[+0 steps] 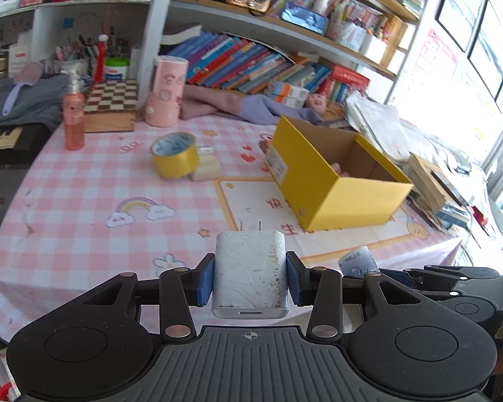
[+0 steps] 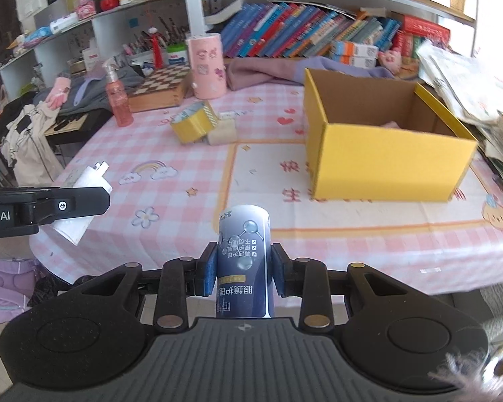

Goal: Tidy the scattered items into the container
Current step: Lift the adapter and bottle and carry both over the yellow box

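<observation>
Both loads clamped: left gripper [image 1: 250, 276] fingers grasp white charger [image 1: 250, 268], right gripper [image 2: 240, 269] fingers grasp blue bottle [image 2: 243, 258], short of yellow box [image 2: 385, 154]; early release drops them on tabletop [image 2: 184, 201].

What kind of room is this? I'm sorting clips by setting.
Probably a home study or bedroom: packed bookshelves, a pink checked tablecloth on the table, and a cup of pens behind it.
</observation>
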